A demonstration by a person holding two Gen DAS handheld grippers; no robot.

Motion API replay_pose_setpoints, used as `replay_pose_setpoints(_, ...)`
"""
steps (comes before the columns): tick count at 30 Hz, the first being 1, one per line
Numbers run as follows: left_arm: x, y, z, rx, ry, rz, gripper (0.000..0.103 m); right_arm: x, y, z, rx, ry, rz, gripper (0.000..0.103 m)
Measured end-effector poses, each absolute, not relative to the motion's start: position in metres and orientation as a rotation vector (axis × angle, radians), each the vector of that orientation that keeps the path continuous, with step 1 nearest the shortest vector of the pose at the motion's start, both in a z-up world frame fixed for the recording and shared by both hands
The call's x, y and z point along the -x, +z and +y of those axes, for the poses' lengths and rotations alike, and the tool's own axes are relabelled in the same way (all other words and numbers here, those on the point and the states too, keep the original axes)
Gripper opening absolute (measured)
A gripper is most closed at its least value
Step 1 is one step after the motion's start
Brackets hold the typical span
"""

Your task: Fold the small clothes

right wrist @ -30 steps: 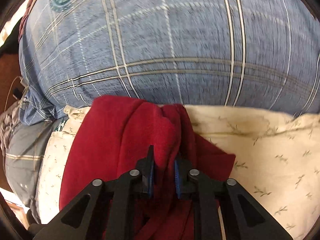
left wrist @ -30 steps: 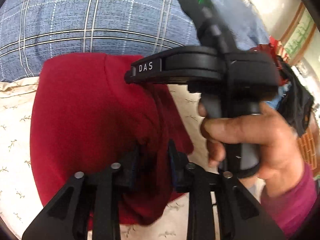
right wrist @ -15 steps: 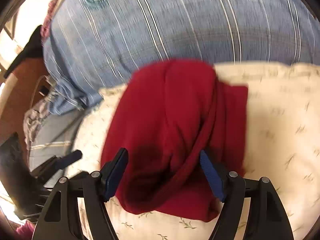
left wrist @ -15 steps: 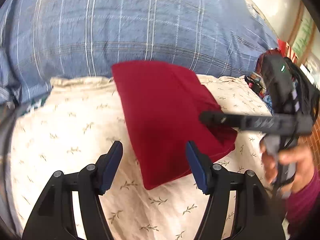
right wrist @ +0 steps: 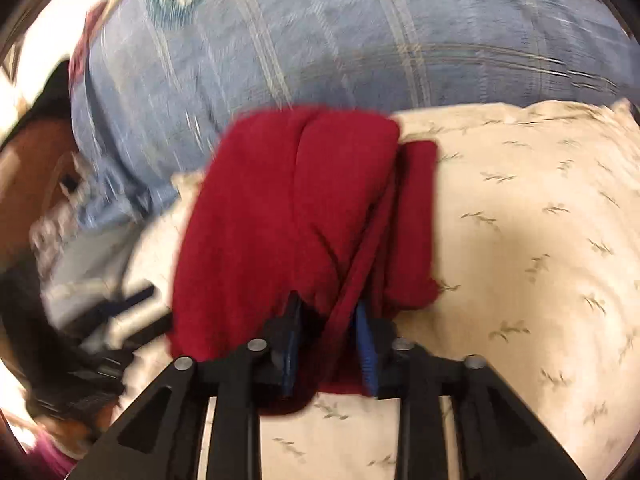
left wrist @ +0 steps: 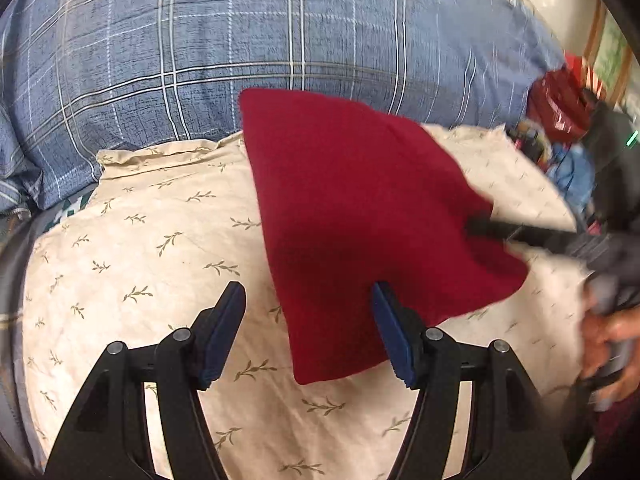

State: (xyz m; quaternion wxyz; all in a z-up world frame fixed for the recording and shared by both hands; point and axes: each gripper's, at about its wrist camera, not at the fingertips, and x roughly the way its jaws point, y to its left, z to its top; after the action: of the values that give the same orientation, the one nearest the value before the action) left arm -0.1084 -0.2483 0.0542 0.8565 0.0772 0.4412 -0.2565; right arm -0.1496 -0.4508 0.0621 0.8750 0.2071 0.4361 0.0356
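While left tongs (left wrist: pixel 308 328) stay spread, right tongs (right wrist: pixel 328 344) have seemingly reclamped the red garment (right wrist: pixel 288 216).

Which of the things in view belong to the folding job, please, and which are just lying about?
Job:
red garment
right gripper, shut on it
left gripper, open
cream leaf-print cover underneath

Lying about:
blue plaid pillow
clutter pile, far corner, blurred

A cream leaf-printed cotton sheet (left wrist: pixel 160 240) spreads below the tongs; a blue plaid fabric cushion (left wrist: pixel 240 40) rises beyond; blurred coloured clutter (left wrist: pixel 560 120) sits far right.
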Motion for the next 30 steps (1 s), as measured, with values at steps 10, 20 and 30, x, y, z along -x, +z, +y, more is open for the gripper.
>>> replay_pose_setpoints(10, 0.105, 0.05, -0.253, -0.157, -0.527, 0.946, 0.064, 0.119, 0.066, -0.431, -0.303, 0.056, 0.901, 0.013)
replay_pose_setpoints(20, 0.103, 0.039, -0.252, -0.128, -0.525, 0.956, 0.072, 0.139, 0.056, -0.448, -0.241, -0.028, 0.9, 0.014)
replay_pose_setpoints(30, 0.102, 0.041, -0.253, -0.132, -0.51, 0.944, 0.072, 0.161, 0.09, -0.393, -0.146, 0.091, 0.835, 0.023)
